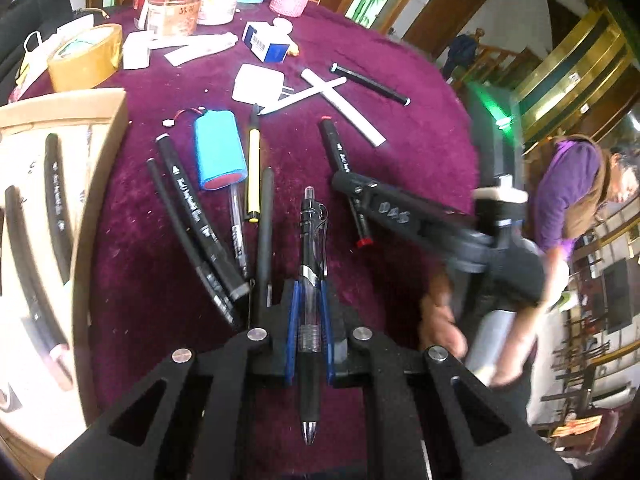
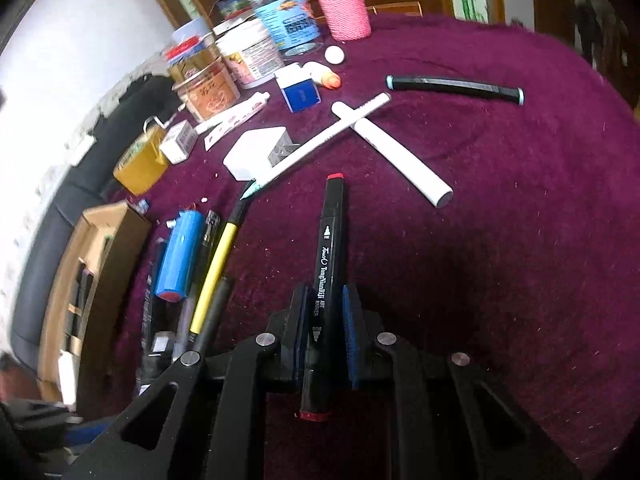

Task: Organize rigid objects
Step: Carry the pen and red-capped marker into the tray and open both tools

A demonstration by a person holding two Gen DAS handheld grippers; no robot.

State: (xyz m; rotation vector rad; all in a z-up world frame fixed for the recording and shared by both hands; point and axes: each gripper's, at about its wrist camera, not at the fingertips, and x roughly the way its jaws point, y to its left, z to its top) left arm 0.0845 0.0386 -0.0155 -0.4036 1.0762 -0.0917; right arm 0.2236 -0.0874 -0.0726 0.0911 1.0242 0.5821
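Left claw (image 1: 310,316) pinching a black click pen (image 1: 311,264) above the purple desk (image 1: 420,152), right claw (image 2: 326,320) pinching a black marker (image 2: 328,264), cardboard box (image 1: 96,184) at the desk's left edge, bare cloth toward the right edge.

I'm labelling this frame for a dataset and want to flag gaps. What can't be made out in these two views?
- Cardboard box, left wrist view: the picture's left edge cuts it off, so its full contents are hidden.
- Right gripper, left wrist view: motion blur smears its handle and the hand.
- Black marker, right wrist view: the fingers cover part of its lower barrel.
- Jar labels, right wrist view: too small to read.
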